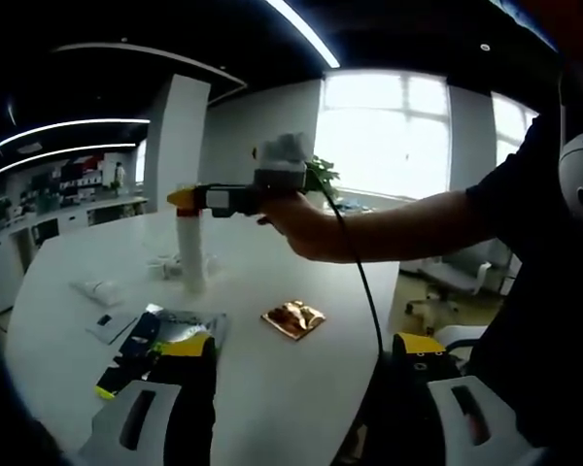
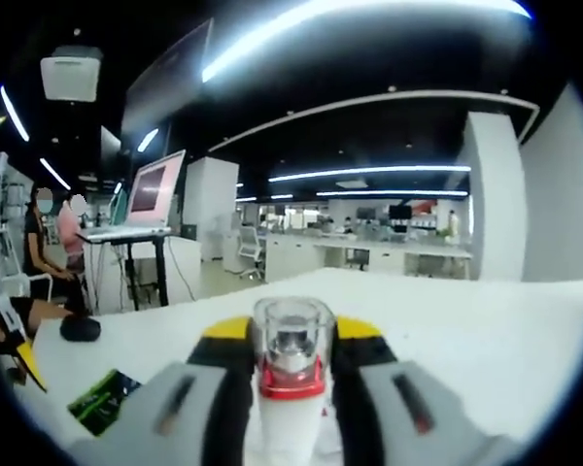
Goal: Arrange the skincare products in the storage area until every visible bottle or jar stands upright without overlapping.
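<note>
Between my right gripper's point(image 2: 290, 388) fingers I clamp a tall white bottle point(image 2: 290, 388) by its clear-capped neck, keeping it upright on the table point(image 2: 486, 340), while my left gripper point(image 1: 296, 408) waits wide, nothing between its fingers.

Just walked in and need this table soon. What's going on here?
A person is tidying skincare products on the white table with handheld tongs. The right tongs are shut on a tall white bottle with a clear cap, holding it upright on the table. The left tongs hang open nearer the table edge. A dark sachet and a copper packet lie flat nearby.
</note>
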